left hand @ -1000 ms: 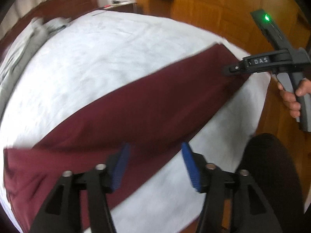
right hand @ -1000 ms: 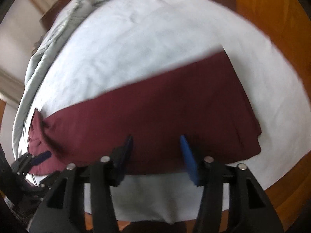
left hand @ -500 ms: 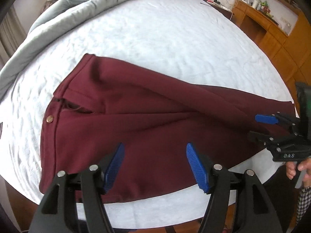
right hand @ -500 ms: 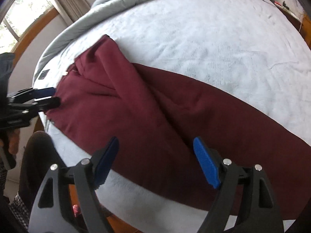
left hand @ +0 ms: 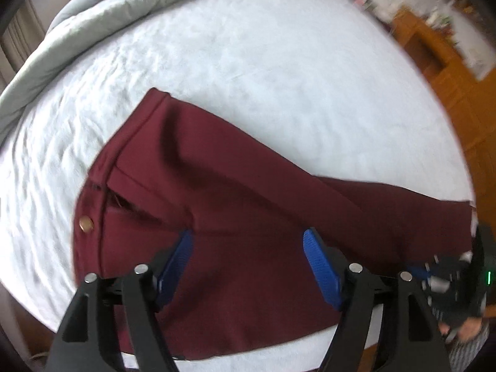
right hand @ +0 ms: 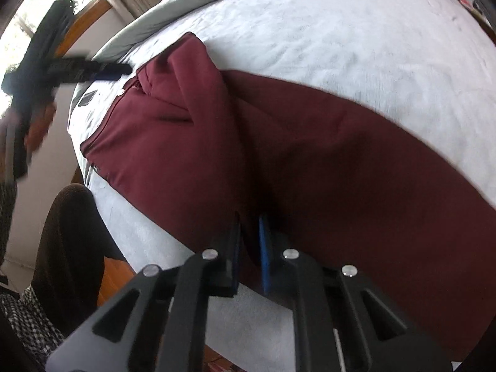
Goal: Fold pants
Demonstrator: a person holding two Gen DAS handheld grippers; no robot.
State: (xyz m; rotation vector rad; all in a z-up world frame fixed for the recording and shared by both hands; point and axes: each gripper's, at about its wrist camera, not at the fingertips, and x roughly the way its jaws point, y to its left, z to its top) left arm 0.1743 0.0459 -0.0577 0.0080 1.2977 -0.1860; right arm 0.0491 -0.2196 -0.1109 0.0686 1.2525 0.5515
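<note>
Pants (left hand: 248, 217) lie halved lengthwise on the bed (left hand: 248, 62); right gripper (right hand: 249, 238) pinches their six-o'clock edge, left gripper (left hand: 248, 266) gapes; cross-folds remain.

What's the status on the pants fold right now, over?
Left gripper open, above the pants near the waist. Right gripper shut on the pants at the near edge. Pants lie flat on the white bed, unfolded. Nothing in the way.

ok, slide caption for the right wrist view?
Right gripper pinching the near edge of maroon pants spread on a white bed.
</note>
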